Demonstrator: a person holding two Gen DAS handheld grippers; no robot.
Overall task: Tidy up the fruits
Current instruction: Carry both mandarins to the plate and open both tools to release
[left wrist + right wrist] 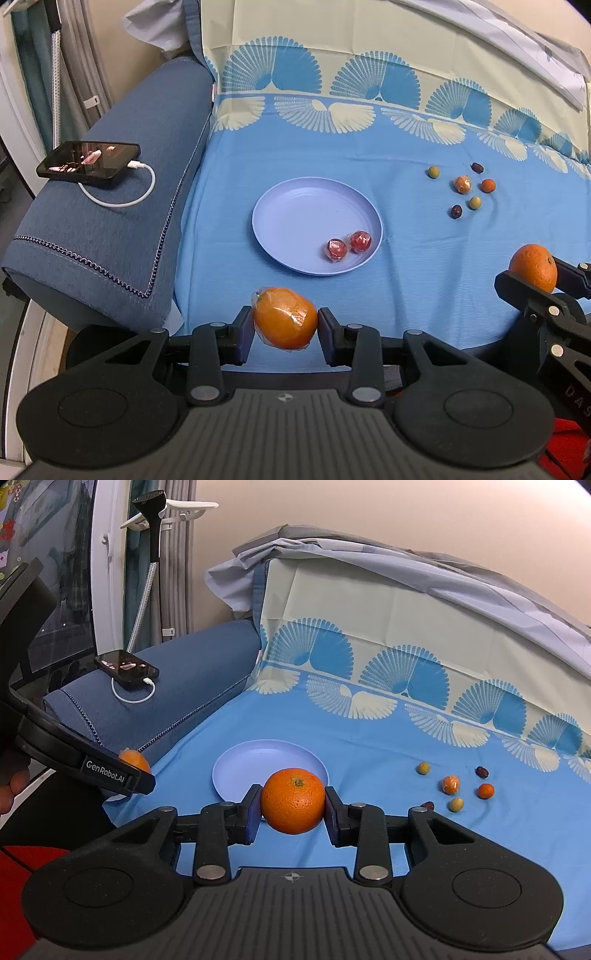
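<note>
My left gripper is shut on a plastic-wrapped orange and holds it above the blue cloth, just in front of the lilac plate. Two wrapped red fruits lie on the plate's right side. My right gripper is shut on a bare orange, in front of the plate. In the left wrist view the right gripper shows at the right edge with its orange. Several small fruits lie loose on the cloth at the right; they also show in the right wrist view.
A blue sofa arm at the left carries a phone on a white charging cable. A patterned cloth rises up the sofa back. A white stand and curtains are at the far left.
</note>
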